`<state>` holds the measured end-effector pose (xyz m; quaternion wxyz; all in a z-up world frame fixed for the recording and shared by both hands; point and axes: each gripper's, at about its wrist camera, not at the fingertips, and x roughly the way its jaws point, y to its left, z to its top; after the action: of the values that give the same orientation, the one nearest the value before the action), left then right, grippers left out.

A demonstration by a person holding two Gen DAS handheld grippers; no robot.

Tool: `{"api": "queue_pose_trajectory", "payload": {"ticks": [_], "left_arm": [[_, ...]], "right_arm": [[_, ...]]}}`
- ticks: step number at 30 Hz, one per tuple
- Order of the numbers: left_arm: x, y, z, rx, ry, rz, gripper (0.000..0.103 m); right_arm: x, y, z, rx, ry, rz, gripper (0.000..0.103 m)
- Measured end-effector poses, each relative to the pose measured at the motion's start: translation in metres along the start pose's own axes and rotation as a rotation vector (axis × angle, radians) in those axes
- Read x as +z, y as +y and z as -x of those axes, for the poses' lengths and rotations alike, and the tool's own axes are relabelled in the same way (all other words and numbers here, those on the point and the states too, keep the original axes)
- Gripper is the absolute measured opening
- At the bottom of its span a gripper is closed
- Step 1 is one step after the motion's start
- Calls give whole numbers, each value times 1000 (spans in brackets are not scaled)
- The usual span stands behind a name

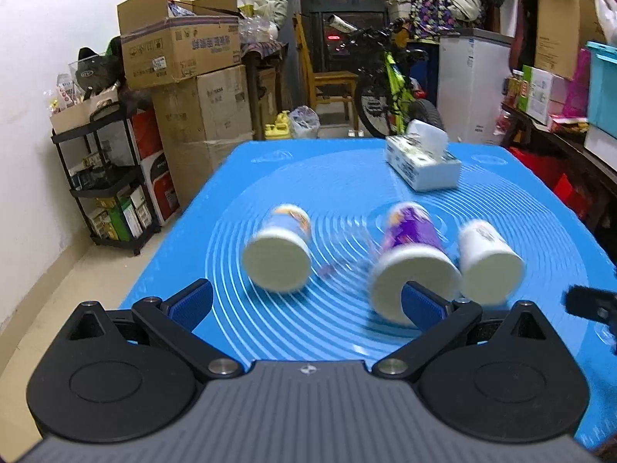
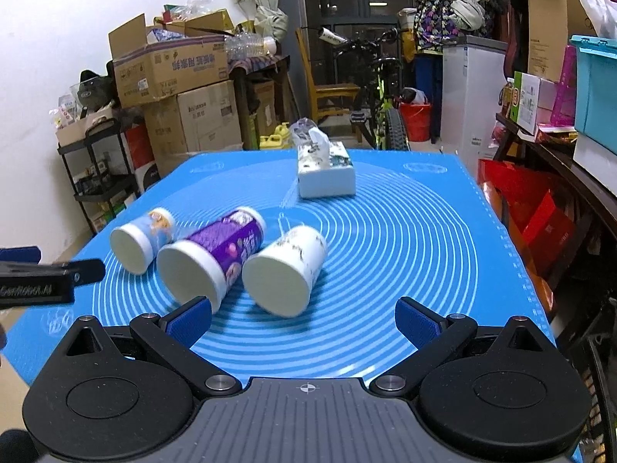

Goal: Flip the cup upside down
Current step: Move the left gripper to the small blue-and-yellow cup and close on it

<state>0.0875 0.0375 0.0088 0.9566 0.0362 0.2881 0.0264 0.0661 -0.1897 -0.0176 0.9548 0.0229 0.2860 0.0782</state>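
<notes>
Three cups lie on their sides in a row across the near half of the bench [image 2: 424, 231]: the blue cup [image 2: 142, 241] stands a little apart from the purple cup [image 2: 216, 254], while the purple cup and the white cup [image 2: 285, 270] lie just beside each other, mouths toward the cameras. The right half of the mat is bare, so the white cup can be reached from its right side, and a tissue box [image 2: 326, 171] blocks only the far middle. The left hand-held gripper [image 1: 306, 305] (jaws spread wide) has the gap between blue and purple cups ahead of it, and the right hand-held gripper [image 2: 304, 318] faces the white cup with bare mat between.
</notes>
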Motion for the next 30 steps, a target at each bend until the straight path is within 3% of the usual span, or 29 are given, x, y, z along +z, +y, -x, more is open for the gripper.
{"api": "queue_pose_trajectory", "payload": {"ticks": [8,15,24,26,27,30], "left_arm": [[22,24,-53,27,21,-16,102],[40,42,-87,19,31,42,102],[38,40,-127,-14,154,25,102],[35,41,-129,-19,167,27,95],[35,42,-130,-25,180,23,85],[33,44,-133,-45,200,25,84]], "right_arm": [[9,-6,-25,-12,-6,-25,101],[7,-10,-36,-37,4,-34,101],[8,-20,-43,-72,5,-42,101],[8,-21,-44,-74,6,-42,101],[8,-21,-45,-74,7,-42,101],[8,-20,-46,-71,9,-40,101]]}}
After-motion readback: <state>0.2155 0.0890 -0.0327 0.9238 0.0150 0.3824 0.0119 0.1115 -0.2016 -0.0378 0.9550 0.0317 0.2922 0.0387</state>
